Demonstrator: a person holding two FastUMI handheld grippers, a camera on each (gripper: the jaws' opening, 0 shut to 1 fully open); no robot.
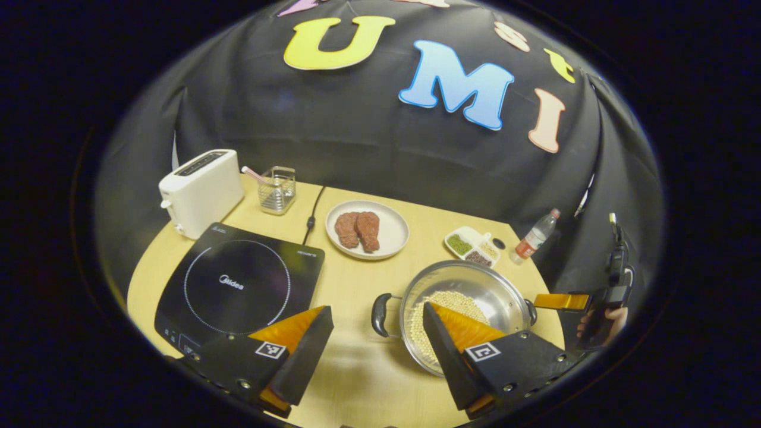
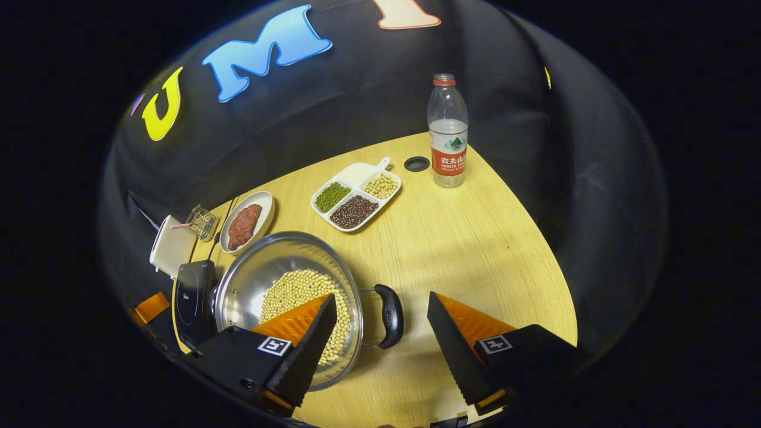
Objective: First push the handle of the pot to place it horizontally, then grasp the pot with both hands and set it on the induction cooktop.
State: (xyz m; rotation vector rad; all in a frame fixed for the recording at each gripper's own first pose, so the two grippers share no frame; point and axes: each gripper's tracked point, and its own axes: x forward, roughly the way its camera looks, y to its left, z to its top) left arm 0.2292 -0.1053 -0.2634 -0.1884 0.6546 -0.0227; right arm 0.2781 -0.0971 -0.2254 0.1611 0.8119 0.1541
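Sitting on the pale wooden table (image 1: 357,380), the shiny round steel pot (image 1: 475,291) full of yellow beans had its black handles (image 2: 392,315) at 3 and 9 o'clock, so the push looked done. Both the left gripper (image 1: 377,345) and right gripper (image 2: 380,342) were spread apart, holding nothing. Lifting it onto the flat black induction cooktop (image 1: 238,285) at 9 o'clock was left.

In the left gripper view, a finger (image 1: 452,342) is covering the near part of the pot (image 1: 475,285) and its beans. In the right gripper view, the pot (image 2: 267,267) is hiding most of the cooktop (image 2: 193,291), and the toaster (image 2: 166,249) is showing too small to make out.
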